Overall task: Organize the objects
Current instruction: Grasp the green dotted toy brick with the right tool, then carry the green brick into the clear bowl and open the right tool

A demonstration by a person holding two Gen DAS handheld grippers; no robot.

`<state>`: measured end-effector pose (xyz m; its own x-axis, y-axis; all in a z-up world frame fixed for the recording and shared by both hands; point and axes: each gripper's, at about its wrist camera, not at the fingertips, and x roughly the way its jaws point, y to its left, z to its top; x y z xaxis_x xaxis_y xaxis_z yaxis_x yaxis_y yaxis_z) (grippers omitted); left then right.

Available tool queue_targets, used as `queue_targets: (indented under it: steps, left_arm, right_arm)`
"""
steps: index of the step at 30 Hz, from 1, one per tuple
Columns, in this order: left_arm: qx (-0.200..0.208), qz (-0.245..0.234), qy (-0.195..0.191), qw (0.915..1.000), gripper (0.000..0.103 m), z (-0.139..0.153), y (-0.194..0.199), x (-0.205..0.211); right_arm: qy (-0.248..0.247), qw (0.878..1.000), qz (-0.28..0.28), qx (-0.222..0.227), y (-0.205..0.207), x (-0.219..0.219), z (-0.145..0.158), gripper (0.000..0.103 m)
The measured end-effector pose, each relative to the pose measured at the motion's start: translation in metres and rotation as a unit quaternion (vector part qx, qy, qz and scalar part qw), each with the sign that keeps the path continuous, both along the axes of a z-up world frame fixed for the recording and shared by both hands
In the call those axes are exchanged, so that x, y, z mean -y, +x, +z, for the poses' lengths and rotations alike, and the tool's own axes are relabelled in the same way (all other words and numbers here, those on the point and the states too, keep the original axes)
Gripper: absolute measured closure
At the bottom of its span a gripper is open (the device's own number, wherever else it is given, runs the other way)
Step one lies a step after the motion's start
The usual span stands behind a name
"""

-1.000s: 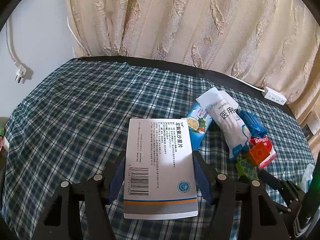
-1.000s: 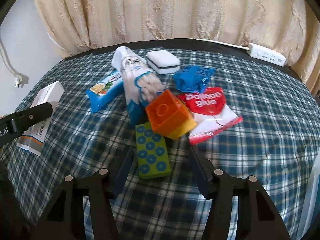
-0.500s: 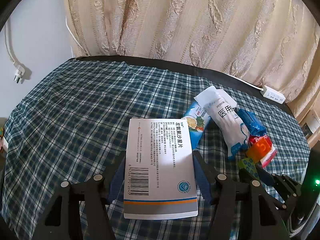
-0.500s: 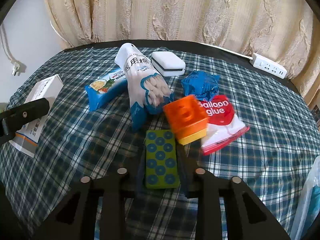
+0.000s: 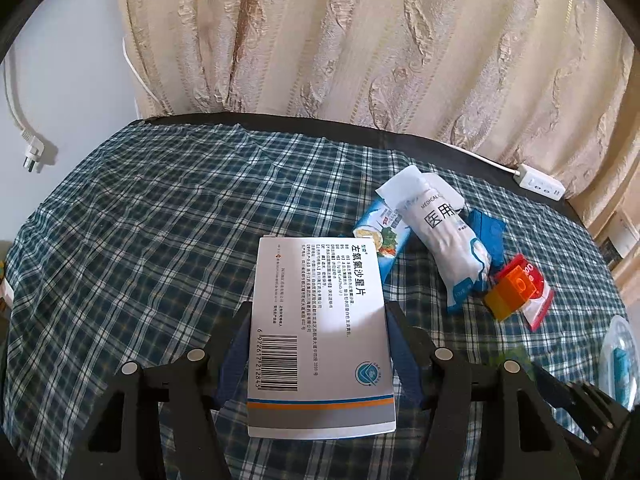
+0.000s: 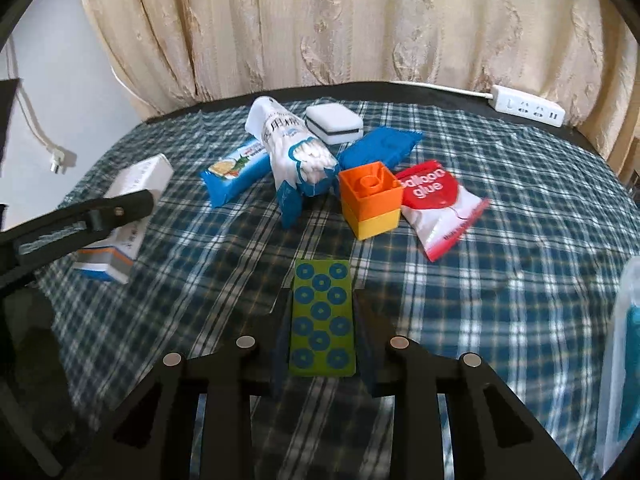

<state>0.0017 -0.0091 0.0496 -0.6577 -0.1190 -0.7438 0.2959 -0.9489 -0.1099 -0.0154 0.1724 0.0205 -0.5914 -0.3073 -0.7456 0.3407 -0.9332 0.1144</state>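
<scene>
Left gripper (image 5: pixel 320 344) unchanged, fingers clamped on the white box (image 5: pixel 320 332) low over the tabletop (image 5: pixel 160 216). Right gripper (image 6: pixel 322 320) has clenched on the green block (image 6: pixel 322 316) and drawn it off the pile; sorting is under way. Pile count: one snack bar (image 6: pixel 236 172), swab bag (image 6: pixel 296 152), blue pack (image 6: pixel 380 146), orange-yellow block (image 6: pixel 370 200), glue sachet (image 6: pixel 440 204).

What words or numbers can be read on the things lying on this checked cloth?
"balloon glue": red and white packet.
"左氧氟沙星片": white medicine box in the left gripper; its barcode digits and small print are too fine to read surely.
"MEDICAL" and "医用": cotton swab bag; the rest is cut off.
Blue snack wrapper: print too blurred.
Green card in the right gripper: blue dots only, no text.
</scene>
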Motion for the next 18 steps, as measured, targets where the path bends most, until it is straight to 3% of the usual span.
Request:
queue_targets:
  steps: [18]
  left_arm:
    - [0.002, -0.063, 0.004, 0.998, 0.037, -0.003, 0.001, -0.024]
  right_arm:
    - [-0.034, 0.995, -0.092, -0.037, 0.04, -0.073, 0.032, 0.073]
